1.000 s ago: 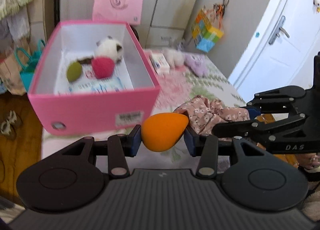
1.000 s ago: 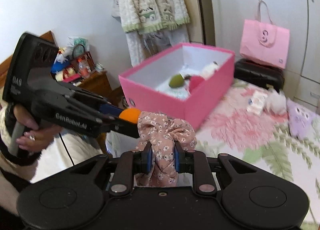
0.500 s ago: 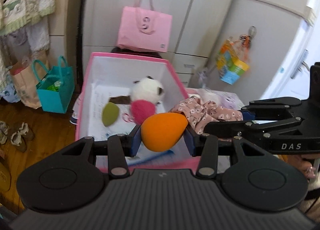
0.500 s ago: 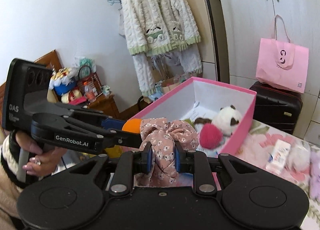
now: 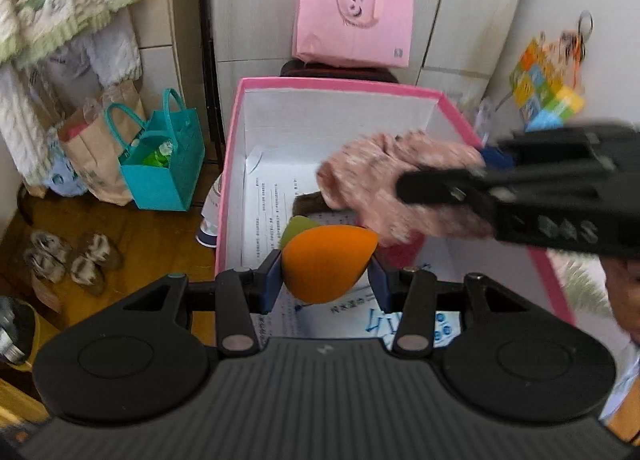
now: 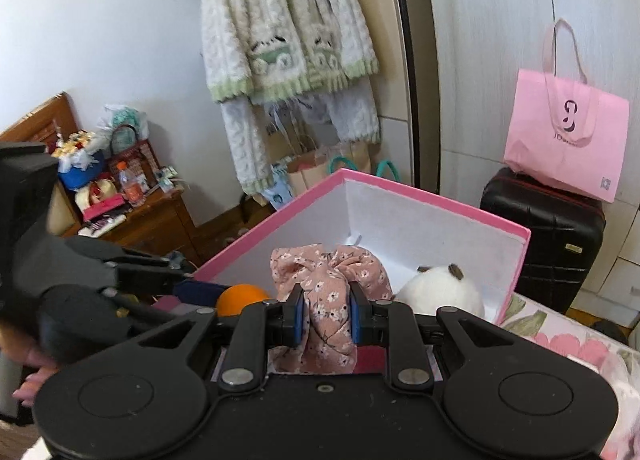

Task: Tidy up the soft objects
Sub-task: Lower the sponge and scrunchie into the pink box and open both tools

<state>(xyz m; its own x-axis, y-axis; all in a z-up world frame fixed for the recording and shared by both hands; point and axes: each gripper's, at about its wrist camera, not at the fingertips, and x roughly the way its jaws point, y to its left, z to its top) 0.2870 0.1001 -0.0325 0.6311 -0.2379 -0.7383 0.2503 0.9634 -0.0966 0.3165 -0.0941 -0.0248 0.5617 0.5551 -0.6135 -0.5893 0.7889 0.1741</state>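
Left claw (image 5: 325, 278) clamped, right claw (image 6: 325, 316) clamped, both level, side by side.

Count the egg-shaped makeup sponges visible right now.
2: an orange sponge clamped in the left hand-held gripper above the pink box, a green sponge behind it inside. Others may be hidden.

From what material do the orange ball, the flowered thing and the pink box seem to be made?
Orange ball: probably foam sponge; matte, smooth, teardrop-shaped, held between the left gripper's pads.
Flowered thing: thin woven cloth, likely a scrunchie; it gathers into soft folds in the right gripper.
Pink box: seemingly cardboard; stiff, straight thin walls, pink outside, plain white inside.
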